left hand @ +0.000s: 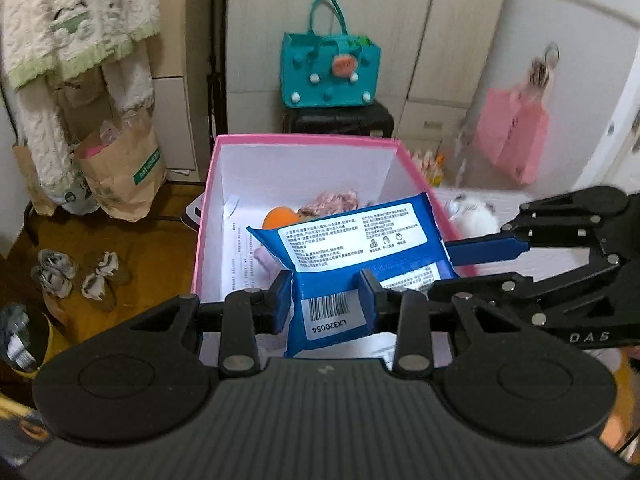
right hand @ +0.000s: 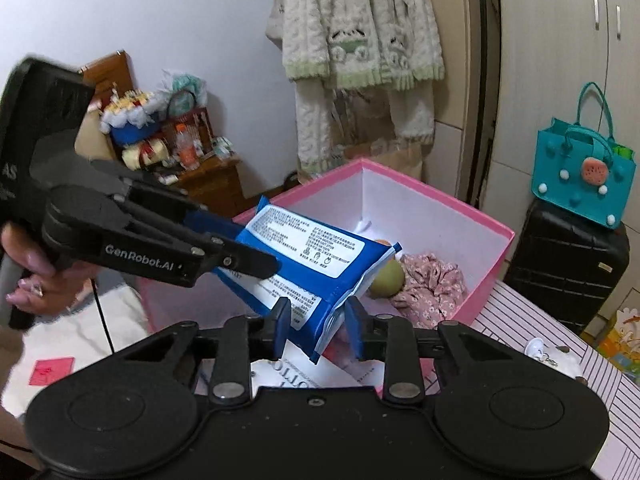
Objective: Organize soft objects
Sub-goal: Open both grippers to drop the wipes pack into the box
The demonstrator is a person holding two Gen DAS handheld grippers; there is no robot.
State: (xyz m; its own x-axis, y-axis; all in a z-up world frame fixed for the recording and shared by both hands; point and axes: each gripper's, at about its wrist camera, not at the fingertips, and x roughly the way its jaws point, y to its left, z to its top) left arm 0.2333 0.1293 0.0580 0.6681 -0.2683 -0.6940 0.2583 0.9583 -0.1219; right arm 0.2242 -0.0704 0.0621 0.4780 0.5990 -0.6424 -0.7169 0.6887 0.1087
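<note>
Blue wipes pack point(left hand: 352, 248) clamped between both grippers' fingers point(left hand: 280, 300).

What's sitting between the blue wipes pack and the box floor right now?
Under the blue wipes pack, an orange ball and a pink floral cloth lie in the pink box; both views show it.

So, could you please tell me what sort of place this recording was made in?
Probably a bedroom or a lived-in room at home: a fluffy white and green robe hangs up, a black hard-shell suitcase carries a teal felt handbag, and beige cupboard doors line the wall.
</note>
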